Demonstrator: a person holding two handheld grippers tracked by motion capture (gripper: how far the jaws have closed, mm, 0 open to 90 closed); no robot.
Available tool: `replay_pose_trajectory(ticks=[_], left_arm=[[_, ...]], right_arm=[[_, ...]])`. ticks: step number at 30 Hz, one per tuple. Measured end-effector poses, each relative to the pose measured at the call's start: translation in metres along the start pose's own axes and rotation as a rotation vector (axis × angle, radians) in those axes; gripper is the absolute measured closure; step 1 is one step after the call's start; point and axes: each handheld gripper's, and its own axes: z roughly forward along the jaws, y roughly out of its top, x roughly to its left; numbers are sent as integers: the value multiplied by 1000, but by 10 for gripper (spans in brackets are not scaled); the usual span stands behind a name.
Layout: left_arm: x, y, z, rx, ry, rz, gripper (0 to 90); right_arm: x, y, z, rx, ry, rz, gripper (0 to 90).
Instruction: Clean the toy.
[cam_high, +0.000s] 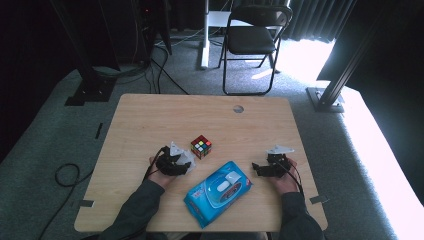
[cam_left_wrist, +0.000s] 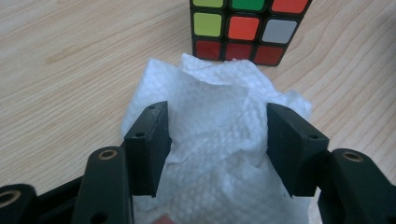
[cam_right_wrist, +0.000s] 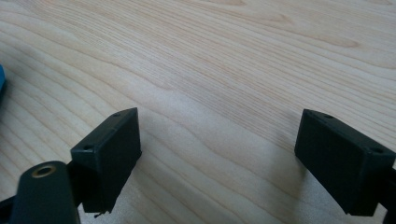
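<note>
A crumpled white wipe (cam_left_wrist: 215, 116) lies on the wooden table (cam_high: 150, 120), just short of a Rubik's cube (cam_left_wrist: 243, 28). My left gripper (cam_left_wrist: 217, 140) straddles the wipe with its jaws apart; the wipe sits loosely between them and the pads do not press on it. In the high view the left gripper (cam_high: 187, 164) rests left of centre, the wipe (cam_high: 186, 159) at its tip and the cube (cam_high: 201, 146) just beyond. My right gripper (cam_right_wrist: 224, 144) stands open over bare wood, nothing between its jaws. It sits at the table's right (cam_high: 256, 169).
A blue pack of wet wipes (cam_high: 218, 192) lies between the two hands near the front edge; its blue corner (cam_right_wrist: 1, 84) peeks in at the left of the right gripper view. A folding chair (cam_high: 252, 37) stands beyond the table.
</note>
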Motion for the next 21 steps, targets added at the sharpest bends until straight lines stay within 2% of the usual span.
replay_pose_trajectory(ticks=[1,3,4,5,7,9,12,17,18,21], left_arm=[[0,0,0,-1,4,-1,444],[1,-1,-1,-1,11,-3,489],[1,-1,-2,-1,7,-4,520],[2,-1,-2,-1,-10,-8,574],[3,-2,-3,-4,-12,-2,624],[4,-3,-4,-4,-7,-2,720],[6,-4,-6,-2,-11,-4,818],[8,-5,-9,-10,-3,-11,853],[9,-6,-12,-18,0,-12,855],[12,-6,-16,-25,2,-17,857]], right_arm=[[-1,1,-2,4,-2,20,258],[-5,4,-4,-1,34,77,290],[-6,5,-5,-7,43,88,299],[-5,7,-6,-9,43,83,300],[-2,11,-8,-15,47,62,303],[4,17,-9,-20,48,40,303],[11,27,-10,-48,94,35,298],[22,39,-6,-48,117,12,272],[28,45,-4,-53,128,-9,266],[36,55,-1,-59,142,-34,263]])
